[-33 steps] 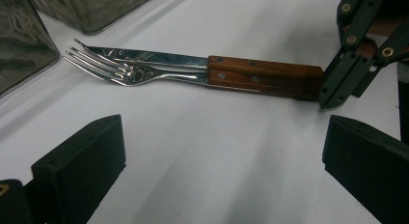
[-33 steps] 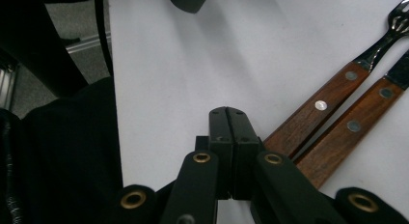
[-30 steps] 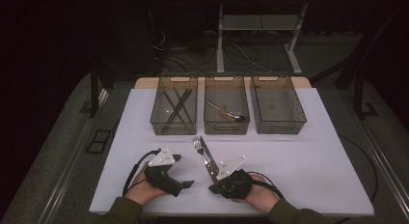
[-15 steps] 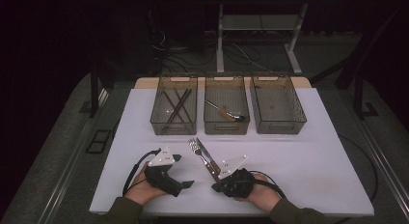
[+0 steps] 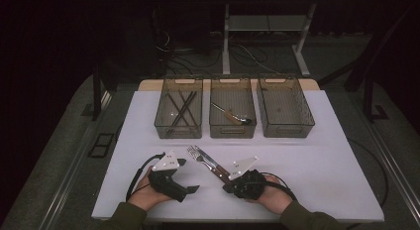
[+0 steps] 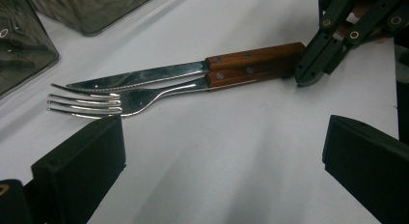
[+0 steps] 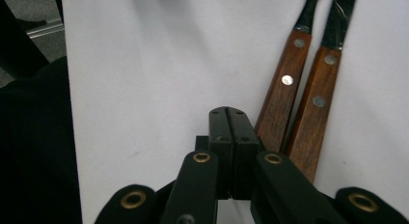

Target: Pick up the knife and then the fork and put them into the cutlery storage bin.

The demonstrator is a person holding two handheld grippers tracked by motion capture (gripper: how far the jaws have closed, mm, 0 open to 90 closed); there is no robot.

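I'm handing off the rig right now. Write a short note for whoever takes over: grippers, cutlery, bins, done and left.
Left gripper: jaws open, nothing between them, aimed at the cutlery.
Right gripper: shut on nothing, tips beside the wooden handles.
Fork and knife lie side by side on the table, in front of the bins.
Done: left bin holds dark sticks, middle bin one wooden-handled utensil; right bin is empty.
Left: probably bin the fork and knife.

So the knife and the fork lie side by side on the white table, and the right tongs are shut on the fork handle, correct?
Not quite. The right tongs are shut on nothing; they rest beside the fork handle, as the right gripper view shows. The knife and fork do lie side by side on the white table.
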